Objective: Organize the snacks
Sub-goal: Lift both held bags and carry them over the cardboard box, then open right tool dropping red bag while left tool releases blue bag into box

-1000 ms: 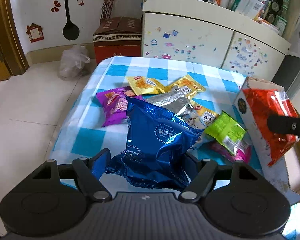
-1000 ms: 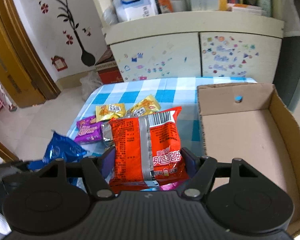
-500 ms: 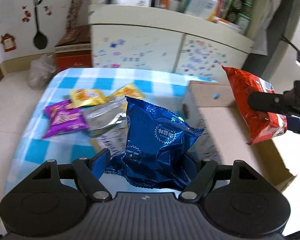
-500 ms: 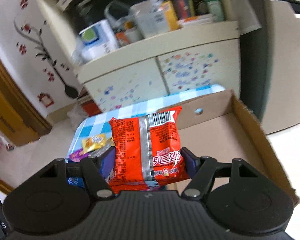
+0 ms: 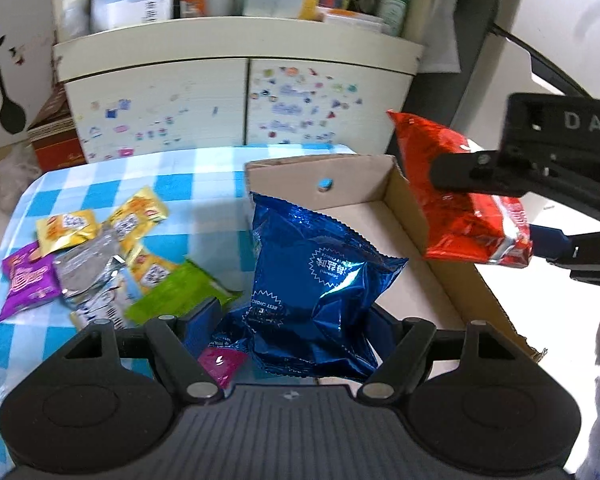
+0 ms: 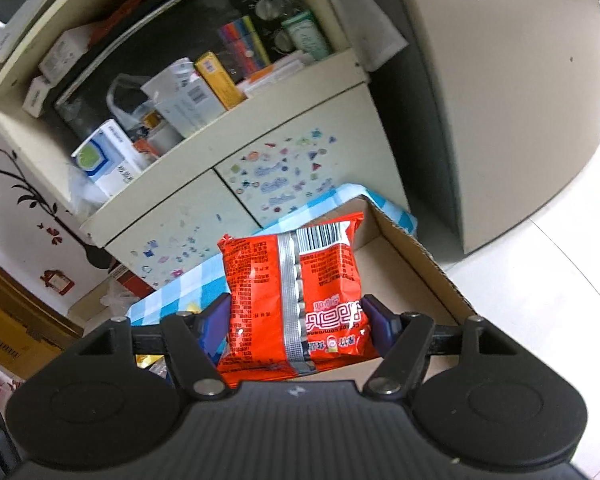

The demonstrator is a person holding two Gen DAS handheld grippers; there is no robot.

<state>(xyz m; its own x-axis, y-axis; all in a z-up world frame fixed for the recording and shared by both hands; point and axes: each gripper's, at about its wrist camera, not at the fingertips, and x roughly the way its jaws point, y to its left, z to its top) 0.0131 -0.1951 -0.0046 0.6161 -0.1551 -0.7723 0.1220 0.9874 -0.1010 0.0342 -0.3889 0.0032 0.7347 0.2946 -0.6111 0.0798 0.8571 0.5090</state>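
- Two claws each carry a snack: the left claw (image 5: 296, 322) pinches a blue foil snack bag (image 5: 320, 292), held above the near left corner of the open cardboard box (image 5: 404, 216).
- The right claw (image 6: 298, 322) pinches a red snack packet (image 6: 296, 296), barcode end up, over the box (image 6: 416, 264) near its right wall.
- The box sits at the right edge of the blue-checked worktop (image 5: 216, 224).
- Yellow, silver, purple (image 5: 26, 280) and green (image 5: 176, 294) packets lie loose near the worktop's left edge.
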